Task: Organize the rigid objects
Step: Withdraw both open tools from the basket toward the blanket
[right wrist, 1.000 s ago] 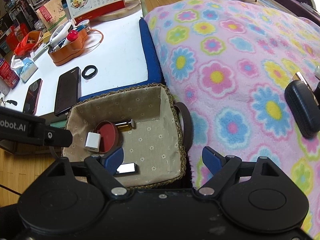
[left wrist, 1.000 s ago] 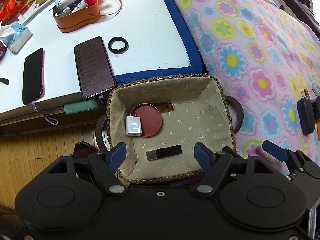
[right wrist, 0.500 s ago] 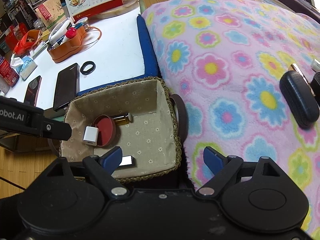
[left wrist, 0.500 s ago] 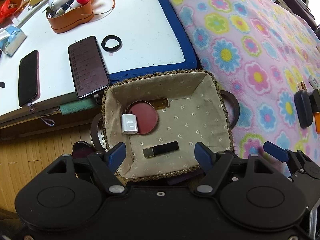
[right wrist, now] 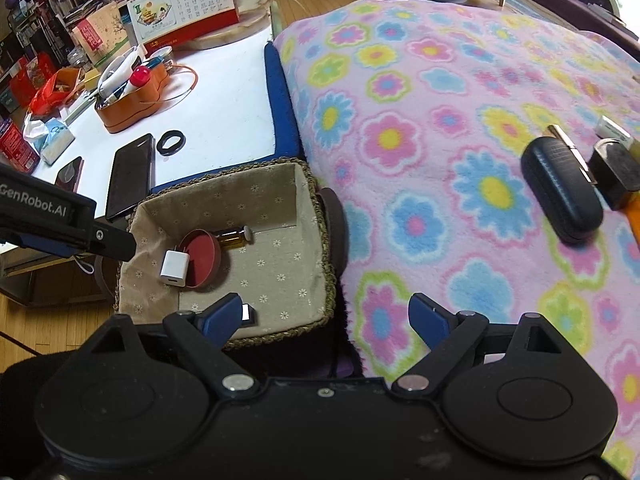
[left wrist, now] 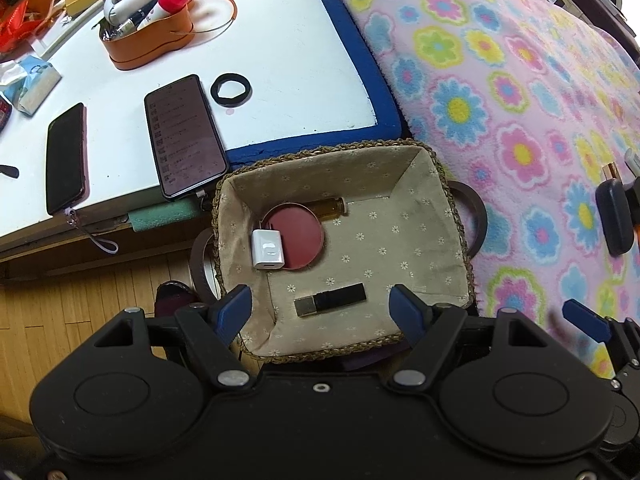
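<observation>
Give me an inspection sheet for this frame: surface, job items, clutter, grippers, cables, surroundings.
Surface: flowered blanket, beside a white table.
Job's things: lined basket holds a white charger partly on a red round lid, an amber vial and a black tube. Black case lies on the blanket, small items past it.
Clutter: two phones, black ring, orange organizer, tissue pack.
Grippers: left gripper open over the basket; right gripper open, both empty.
Cables: orange loop at the organizer.
Surroundings: desk calendar, wood floor.
</observation>
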### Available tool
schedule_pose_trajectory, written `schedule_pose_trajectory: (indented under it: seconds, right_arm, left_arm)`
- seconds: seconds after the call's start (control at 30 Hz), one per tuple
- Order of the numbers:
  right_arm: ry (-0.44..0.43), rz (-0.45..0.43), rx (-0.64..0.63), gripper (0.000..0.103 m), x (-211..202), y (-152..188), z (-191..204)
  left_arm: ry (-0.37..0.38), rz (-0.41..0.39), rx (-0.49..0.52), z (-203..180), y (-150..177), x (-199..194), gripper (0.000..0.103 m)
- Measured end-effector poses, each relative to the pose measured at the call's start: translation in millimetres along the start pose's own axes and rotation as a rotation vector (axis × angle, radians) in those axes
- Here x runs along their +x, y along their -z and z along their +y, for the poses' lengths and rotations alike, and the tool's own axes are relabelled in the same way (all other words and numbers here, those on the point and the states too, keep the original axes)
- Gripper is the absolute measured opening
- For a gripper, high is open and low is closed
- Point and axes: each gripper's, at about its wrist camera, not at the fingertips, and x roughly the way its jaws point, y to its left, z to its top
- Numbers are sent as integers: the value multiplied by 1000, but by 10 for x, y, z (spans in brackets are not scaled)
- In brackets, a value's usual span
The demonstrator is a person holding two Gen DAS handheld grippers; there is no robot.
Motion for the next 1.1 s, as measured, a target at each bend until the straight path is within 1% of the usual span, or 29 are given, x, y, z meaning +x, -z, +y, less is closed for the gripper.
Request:
schedule_pose_trajectory:
  seconds: [0.2,0.3,0.4,0.5,0.6,0.87,0.93,1.0,1.1]
  right_arm:
    - [31,-20,25,92,-128,93,-169]
    - [65,-38,41,94,-178,165,-297]
    - [91,-36,74,94,-193,231,-468]
    - [122,-56,126,94,-231,283,-711]
    - [195,-104,177,94,-320,307,-1013]
    - [361,-186,309,95,-457,361,-1889]
    - [398,-191,343,95,-433,367,-2083]
    - [414,-188,374,95,-378,370,-2262]
    - [435,-192,403,95,-312,322,-2416]
  left_arm:
    - [-7,-15,-1,-7,20,-38,71]
    - [-6,-27,20,-70,35,-67,71]
    - [-7,-34,43,-166,50,-89,71]
    - [4,-44,66,-257,74,-118,71]
    - [-4,-54,82,-330,91,-139,71]
    - [-13,-31,105,-485,105,-97,71]
    - [-13,-31,110,-527,111,-101,71]
    - [-11,-29,114,-567,112,-98,71]
    - [-10,-20,126,-633,107,-82,72]
